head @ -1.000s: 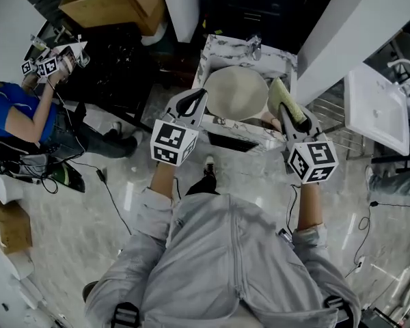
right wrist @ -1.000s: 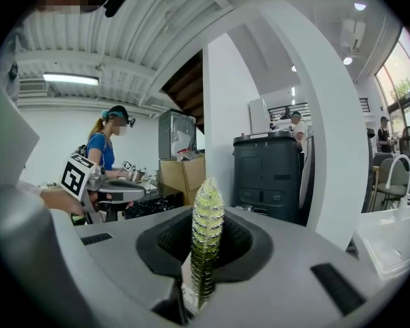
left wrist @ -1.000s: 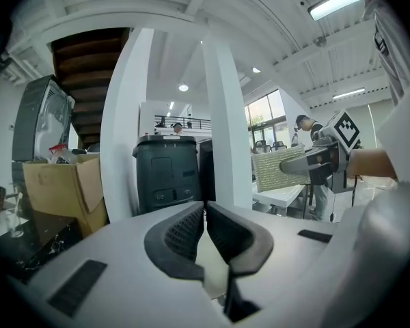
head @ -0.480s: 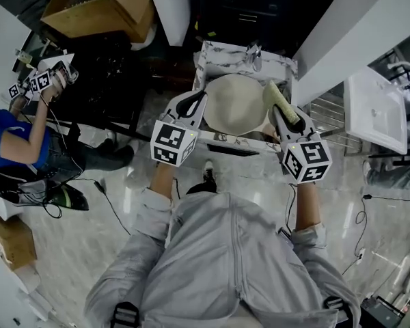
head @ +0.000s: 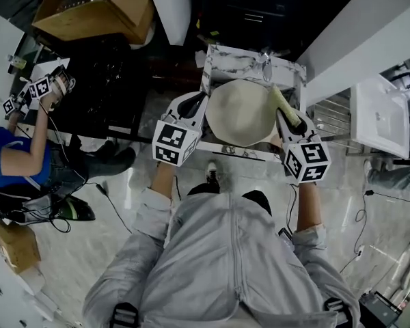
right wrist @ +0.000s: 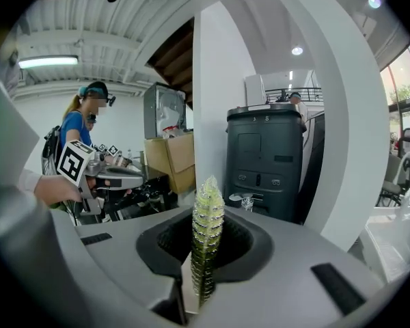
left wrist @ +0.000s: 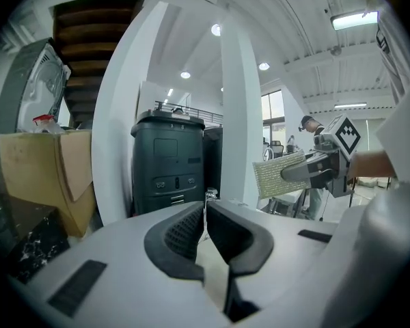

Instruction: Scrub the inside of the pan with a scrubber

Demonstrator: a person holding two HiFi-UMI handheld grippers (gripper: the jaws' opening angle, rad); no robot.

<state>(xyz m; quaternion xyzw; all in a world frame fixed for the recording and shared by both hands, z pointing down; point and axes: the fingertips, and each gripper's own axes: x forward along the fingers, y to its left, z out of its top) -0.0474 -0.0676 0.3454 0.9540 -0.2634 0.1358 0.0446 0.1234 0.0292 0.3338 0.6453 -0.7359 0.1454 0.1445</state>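
Standing at a white washstand [head: 215, 59] veined grey like marble, squared at the corners and carrying a small shiny tap [head: 265, 59] at the back, a sensible place for wet work. Holding over it the pan [head: 238, 111], round, shallow and pale cream, matte across the inside, turned with that inside up toward the head camera and so laid open for scrubbing. Steadying it from the left with the left gripper [head: 203, 102], a pale moulded body with dark ribbed pads [left wrist: 184, 227], pinched tight onto the pan's left rim, with only a thin pale edge between them in the left gripper view; probably gripped there to stop the pan sliding or turning under pressure. Bringing in from the right the right gripper [head: 288, 118], clamped on the scrubber [head: 280, 100], a thin flat rectangular pad, yellow-green, coarse and knobbly, seen edge-on and upright between the dark pads in the right gripper view. Poising the pad's free end at the pan's right rim, touching or just clear of it, impossible to say from here; clamped by one end, seemingly, to leave most of the rough face free for the pan's inside. Scrubbing apparently not yet begun on the middle of the pan, bare and unmarked.
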